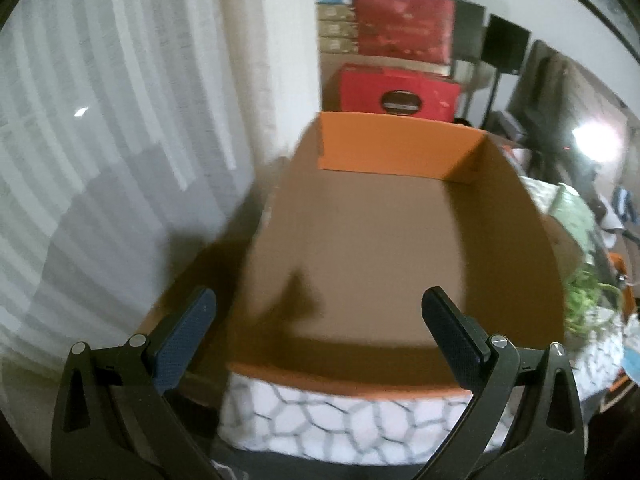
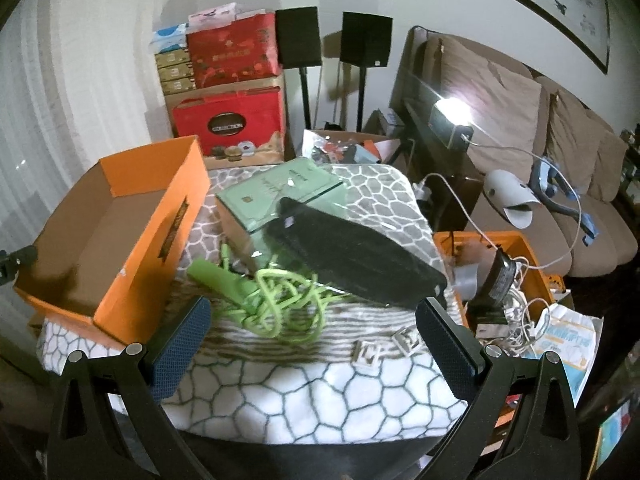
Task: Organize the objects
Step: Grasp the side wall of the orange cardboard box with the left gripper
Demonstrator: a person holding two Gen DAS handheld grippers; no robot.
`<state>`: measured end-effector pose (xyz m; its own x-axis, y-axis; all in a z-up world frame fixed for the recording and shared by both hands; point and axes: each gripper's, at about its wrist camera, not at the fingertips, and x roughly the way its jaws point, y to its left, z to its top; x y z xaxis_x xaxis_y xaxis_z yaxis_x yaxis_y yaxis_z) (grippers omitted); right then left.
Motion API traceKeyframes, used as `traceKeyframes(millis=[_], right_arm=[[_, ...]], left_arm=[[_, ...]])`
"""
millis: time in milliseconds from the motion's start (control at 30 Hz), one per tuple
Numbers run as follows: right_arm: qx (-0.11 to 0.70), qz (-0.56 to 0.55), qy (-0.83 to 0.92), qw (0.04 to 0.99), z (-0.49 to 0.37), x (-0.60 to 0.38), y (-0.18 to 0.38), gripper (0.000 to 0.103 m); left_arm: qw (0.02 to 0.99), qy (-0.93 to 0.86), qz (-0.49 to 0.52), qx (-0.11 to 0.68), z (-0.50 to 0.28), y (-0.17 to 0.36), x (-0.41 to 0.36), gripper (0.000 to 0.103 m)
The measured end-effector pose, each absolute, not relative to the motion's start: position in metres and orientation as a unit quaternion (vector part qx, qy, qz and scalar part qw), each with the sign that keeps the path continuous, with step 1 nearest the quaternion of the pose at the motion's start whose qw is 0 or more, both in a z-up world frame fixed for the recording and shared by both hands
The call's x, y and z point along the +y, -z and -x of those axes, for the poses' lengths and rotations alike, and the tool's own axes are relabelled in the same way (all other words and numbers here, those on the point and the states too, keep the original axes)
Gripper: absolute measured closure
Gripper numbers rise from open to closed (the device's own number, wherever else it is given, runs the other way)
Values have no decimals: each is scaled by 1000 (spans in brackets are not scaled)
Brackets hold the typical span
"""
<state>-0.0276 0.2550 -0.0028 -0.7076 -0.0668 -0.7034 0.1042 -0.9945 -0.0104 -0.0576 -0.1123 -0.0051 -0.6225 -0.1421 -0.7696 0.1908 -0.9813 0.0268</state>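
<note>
From where I stand, neither gripper has anything in it: the left gripper [image 1: 320,320] hangs over the orange box [image 1: 400,148] with its jaws spread wide, and the right gripper [image 2: 312,324] faces the clutter on the patterned blanket [image 2: 320,392], jaws equally wide. The next pick looks to be the green cable [image 2: 280,300], a loose tangle just beside the box; I'd come down over its densest knot so the loops lift together and don't snag the black pouch [image 2: 352,256] lying on the green package [image 2: 280,192]. The orange box holds nothing visible. The orange crate [image 2: 528,252] at the right is crowded with white cords and a dark adapter.
</note>
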Motion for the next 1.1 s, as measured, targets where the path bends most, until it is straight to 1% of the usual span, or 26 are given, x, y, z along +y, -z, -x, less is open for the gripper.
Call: traceKeyframes(millis=[67,167,267,333,367,433,467,533,567,633,667,733,767,800,1100], right_arm=[[19,-382,923,44,32,260,3,0],[12,-385,922,44,37,266,3,0],[11,-389,920,51,40,272,5,0],[8,-391,919,54,42,276,5,0],[7,-392,918,53,44,278,5,0],[4,-394,918,51,47,281,5,0],[3,-395,917,49,50,284,5,0],[-1,-398,916,48,55,290,5,0],[-3,-399,916,46,57,292,6,0],[-5,-401,915,43,62,298,8,0],[-5,-402,915,42,65,300,8,0],[-2,-402,915,36,70,305,10,0],[1,-403,914,35,72,308,11,0],[2,-405,914,34,75,309,12,0],[-29,-434,900,24,92,342,29,0]], left_arm=[[102,896,-431,31,66,11,-126,4],[105,888,-445,37,75,20,-142,5],[99,879,-464,41,83,29,-151,14],[97,874,-474,41,85,33,-156,24],[96,871,-480,43,86,35,-158,27],[90,866,-489,48,88,41,-159,36],[85,863,-496,51,89,44,-160,39],[79,859,-503,53,91,49,-163,52],[78,857,-507,53,93,52,-163,55],[74,853,-514,52,95,55,-163,71],[72,851,-518,52,96,57,-164,75],[69,848,-523,50,99,62,-163,90],[66,846,-527,51,100,64,-163,93],[63,845,-529,53,101,65,-163,95],[53,849,-522,60,98,67,-166,96]])
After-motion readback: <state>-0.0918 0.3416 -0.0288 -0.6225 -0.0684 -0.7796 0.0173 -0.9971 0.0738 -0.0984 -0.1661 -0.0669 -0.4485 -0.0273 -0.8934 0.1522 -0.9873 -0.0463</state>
